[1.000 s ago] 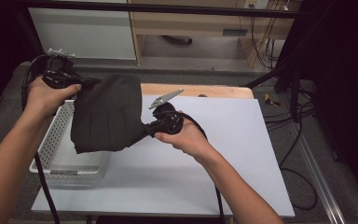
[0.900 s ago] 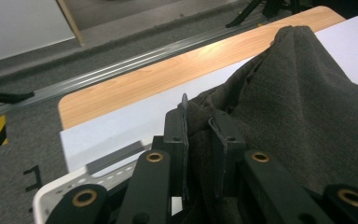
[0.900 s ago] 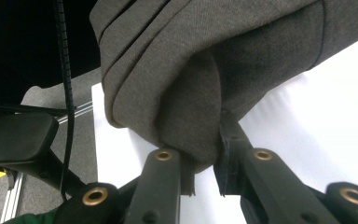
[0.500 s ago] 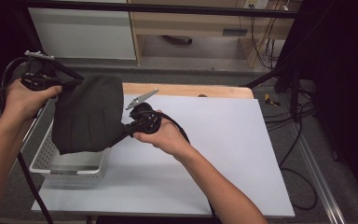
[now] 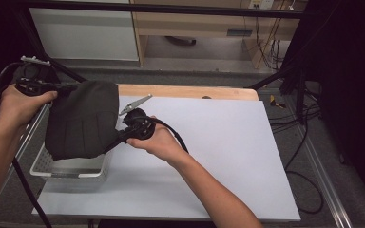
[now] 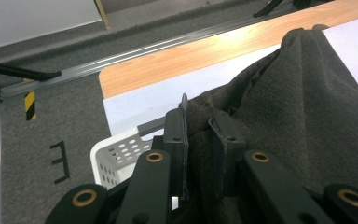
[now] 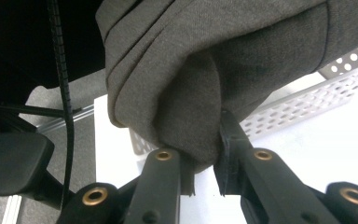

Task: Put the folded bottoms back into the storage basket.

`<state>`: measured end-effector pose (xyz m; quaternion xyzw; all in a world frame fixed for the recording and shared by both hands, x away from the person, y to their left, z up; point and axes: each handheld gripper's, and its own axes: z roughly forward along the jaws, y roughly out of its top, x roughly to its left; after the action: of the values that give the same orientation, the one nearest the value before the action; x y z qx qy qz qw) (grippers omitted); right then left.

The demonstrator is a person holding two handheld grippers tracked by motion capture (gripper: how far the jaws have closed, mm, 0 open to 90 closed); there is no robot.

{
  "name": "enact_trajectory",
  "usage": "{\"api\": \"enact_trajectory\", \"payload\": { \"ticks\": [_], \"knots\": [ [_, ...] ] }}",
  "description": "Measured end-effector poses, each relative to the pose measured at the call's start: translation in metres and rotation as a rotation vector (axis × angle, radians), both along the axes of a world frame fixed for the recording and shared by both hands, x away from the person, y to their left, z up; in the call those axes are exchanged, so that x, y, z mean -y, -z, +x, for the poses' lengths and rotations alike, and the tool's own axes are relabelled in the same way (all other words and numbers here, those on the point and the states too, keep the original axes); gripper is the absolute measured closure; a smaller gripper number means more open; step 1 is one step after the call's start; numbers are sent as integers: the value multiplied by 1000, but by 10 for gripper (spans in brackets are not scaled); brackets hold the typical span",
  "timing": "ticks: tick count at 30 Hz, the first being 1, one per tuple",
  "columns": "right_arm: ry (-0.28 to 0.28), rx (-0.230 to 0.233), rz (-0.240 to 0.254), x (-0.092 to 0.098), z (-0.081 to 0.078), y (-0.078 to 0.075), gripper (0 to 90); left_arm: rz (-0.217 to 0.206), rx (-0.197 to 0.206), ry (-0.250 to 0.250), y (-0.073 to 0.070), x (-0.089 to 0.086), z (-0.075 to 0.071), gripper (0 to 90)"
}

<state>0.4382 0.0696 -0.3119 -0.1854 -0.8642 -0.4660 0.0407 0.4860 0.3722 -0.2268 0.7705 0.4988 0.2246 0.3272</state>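
So we've got a white perforated basket (image 5: pixel 71 166) sitting at the 9 o'clock edge of the white table top (image 5: pixel 209 156). What we can see of its inside looks bare, but the cloth hangs over most of it, so we can't really tell what's in the rest.

Hands next. Our left hand (image 5: pixel 21 102) is up around 10 o'clock in the high view, forearm coming in from the bottom left corner, wrist bent so the left gripper (image 5: pixel 73 88) points across toward 3 o'clock. Our right hand (image 5: pixel 159 140) sits near the middle of the table's left half, forearm running in from 5 o'clock, with the right gripper (image 5: pixel 116 141) aimed back toward 9 o'clock.

The dark grey cloth (image 5: pixel 83 121) is strung between the two, bunched up and hanging in the air right above the basket. The left gripper (image 6: pixel 198 140) is clenched on the cloth's (image 6: pixel 303 107) top edge, a fold pinched between the jaws. The right gripper (image 7: pixel 205 163) is clenched on a thick wad at the cloth's (image 7: pixel 205 70) lower right corner, with the basket (image 7: pixel 307 102) just behind it in the right gripper view.
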Motion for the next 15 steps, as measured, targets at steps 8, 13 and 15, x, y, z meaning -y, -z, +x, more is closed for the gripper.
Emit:
{"api": "enact_trajectory", "payload": {
  "ticks": [8, 13, 15],
  "knots": [
    [-4, -13, 4, -11, 0, 5, 804, 17, -13, -18, 1, -5, -1, 785],
    [-7, -24, 3, -16, 1, 9, 804, 26, -16, -28, -1, -6, -2, 784],
    [-9, -29, 3, -18, 1, 10, 804, 29, -17, -30, -1, -7, -3, 784]
  ]
}}
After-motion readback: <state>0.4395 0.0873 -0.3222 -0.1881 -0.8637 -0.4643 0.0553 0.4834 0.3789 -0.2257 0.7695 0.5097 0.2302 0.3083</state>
